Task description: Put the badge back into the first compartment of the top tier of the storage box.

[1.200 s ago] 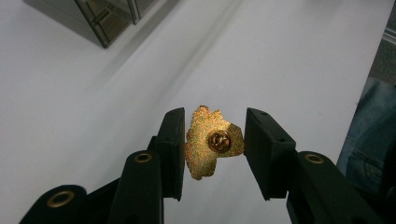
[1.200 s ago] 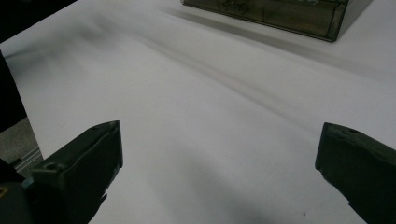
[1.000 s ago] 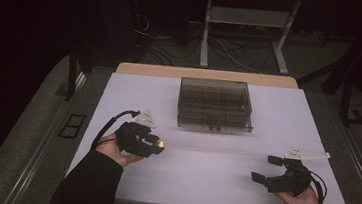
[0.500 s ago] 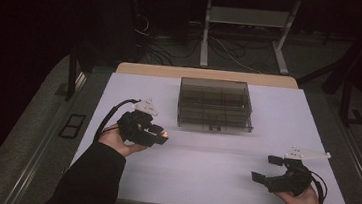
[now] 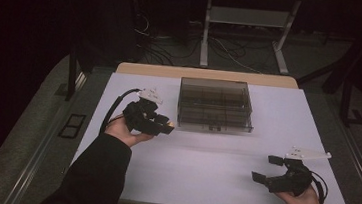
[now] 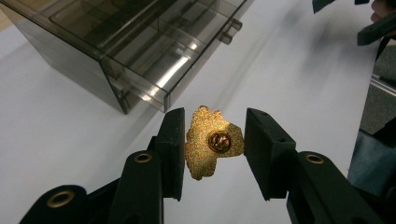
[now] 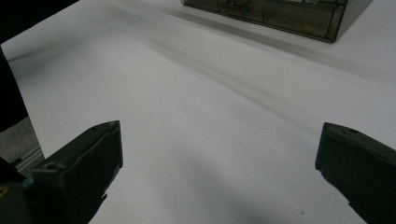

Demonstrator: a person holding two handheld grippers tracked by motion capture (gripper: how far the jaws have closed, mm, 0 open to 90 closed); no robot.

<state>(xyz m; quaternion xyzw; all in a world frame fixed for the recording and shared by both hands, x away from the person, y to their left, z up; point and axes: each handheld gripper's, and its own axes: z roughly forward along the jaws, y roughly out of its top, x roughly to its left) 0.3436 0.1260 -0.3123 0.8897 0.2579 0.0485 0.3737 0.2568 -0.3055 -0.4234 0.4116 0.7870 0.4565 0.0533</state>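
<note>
A smoky transparent drawer box (image 5: 216, 105) stands at the back middle of the white table (image 5: 213, 160). My left gripper (image 5: 165, 125) hovers just left of the box's front corner, shut on a gold glittery pin (image 6: 201, 158); the pin's round clasp faces the camera in the left gripper view, with the box (image 6: 140, 42) close behind it. My right gripper (image 5: 265, 169) rests low at the front right of the table, jaws wide open with nothing between them. In the right gripper view the box (image 7: 280, 14) lies far ahead of that gripper (image 7: 219, 154).
Bare white table surface stretches between the two grippers and in front of the box. A wooden strip (image 5: 206, 75) edges the table's far side. Beyond it, cables and a metal stand (image 5: 246, 28) sit on the dark floor.
My left gripper has carried the gold pin forward and to the right, closer to the box's front left corner. The right gripper has stayed where it was.
</note>
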